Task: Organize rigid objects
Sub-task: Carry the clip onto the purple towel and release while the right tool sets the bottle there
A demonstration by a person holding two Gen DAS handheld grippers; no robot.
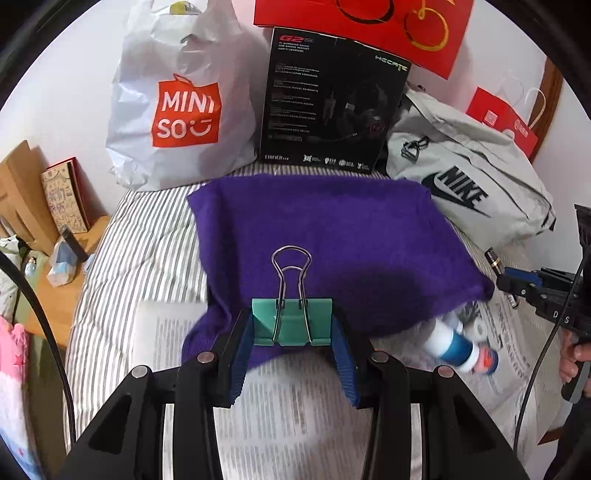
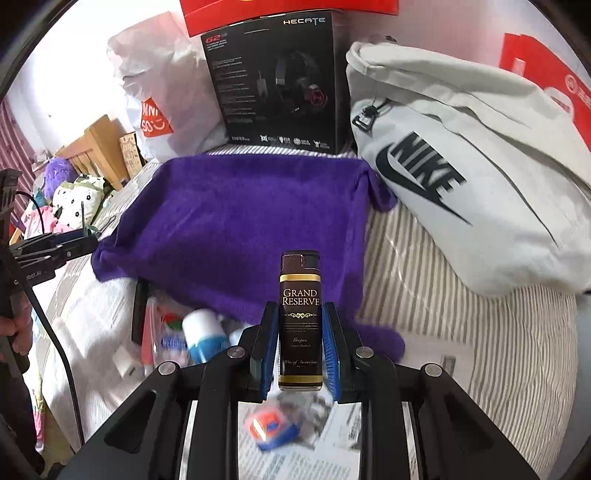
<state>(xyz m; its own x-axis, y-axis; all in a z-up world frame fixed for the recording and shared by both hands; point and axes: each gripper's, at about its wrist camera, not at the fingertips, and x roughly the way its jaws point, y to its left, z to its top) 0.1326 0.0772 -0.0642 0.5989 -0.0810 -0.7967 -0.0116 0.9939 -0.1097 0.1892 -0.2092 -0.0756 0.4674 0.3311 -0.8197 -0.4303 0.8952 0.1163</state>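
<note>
A teal binder clip with silver wire handles sits between the blue pads of my left gripper, which is shut on it above the near edge of a purple cloth. My right gripper is shut on a dark brown "Grand Reserve" lighter, held upright over the purple cloth. A white and blue bottle lies blurred on newspaper by the cloth's corner, and shows as the bottle in the right wrist view. An orange and blue small item lies below the lighter.
A striped bed carries a Miniso bag, a black headset box, a grey Nike bag and red bags at the back. Newspaper covers the near bed. A wooden bedside table stands left.
</note>
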